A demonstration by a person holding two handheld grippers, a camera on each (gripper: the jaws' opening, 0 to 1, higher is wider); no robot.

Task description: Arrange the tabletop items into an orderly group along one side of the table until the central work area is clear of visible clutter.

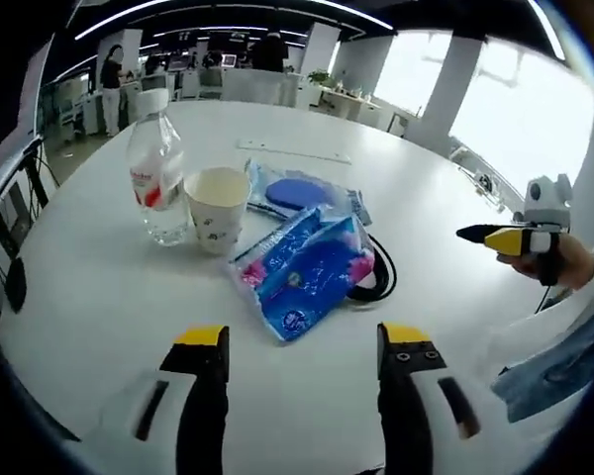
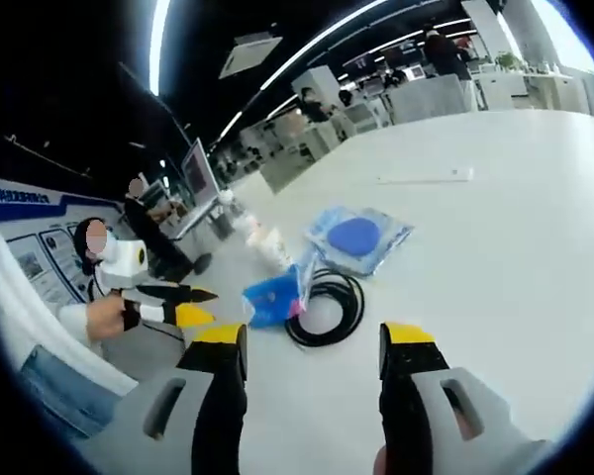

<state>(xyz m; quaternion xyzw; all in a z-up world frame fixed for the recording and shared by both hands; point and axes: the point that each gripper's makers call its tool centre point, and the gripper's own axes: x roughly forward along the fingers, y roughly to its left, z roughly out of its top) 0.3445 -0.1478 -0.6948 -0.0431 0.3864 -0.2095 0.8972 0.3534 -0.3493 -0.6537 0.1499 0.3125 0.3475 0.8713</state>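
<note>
A cluster of items sat near the middle of a round white table [image 1: 99,297] as a person held a gripper over each side of it. In the left gripper view, a clear plastic water bottle [image 1: 156,168] with a white cap and a red-and-white label stood upright, touching or just beside a cream paper cup [image 1: 218,208] printed with small dark marks; the label's writing was too small to read. Beside the cup lay a blue-and-pink plastic packet [image 1: 302,272], its print also unreadable, resting partly over a coiled black cable [image 1: 376,277]. Behind it lay a clear pouch holding a round blue pad [image 1: 302,193], and farther back a thin white strip [image 1: 292,150] lay flat on the table.

The left gripper [image 1: 302,341] hung with its yellow-tipped black jaws spread wide and empty, the packet lying just ahead of the gap between them and apart from both. The right gripper [image 2: 312,341] likewise stood with jaws parted and nothing between them; in its view the cable coil lay just ahead of the jaws, with the packet to its left and the pouch beyond. A blue wall poster [image 2: 25,198] carried white lettering too blurred to read.
</note>
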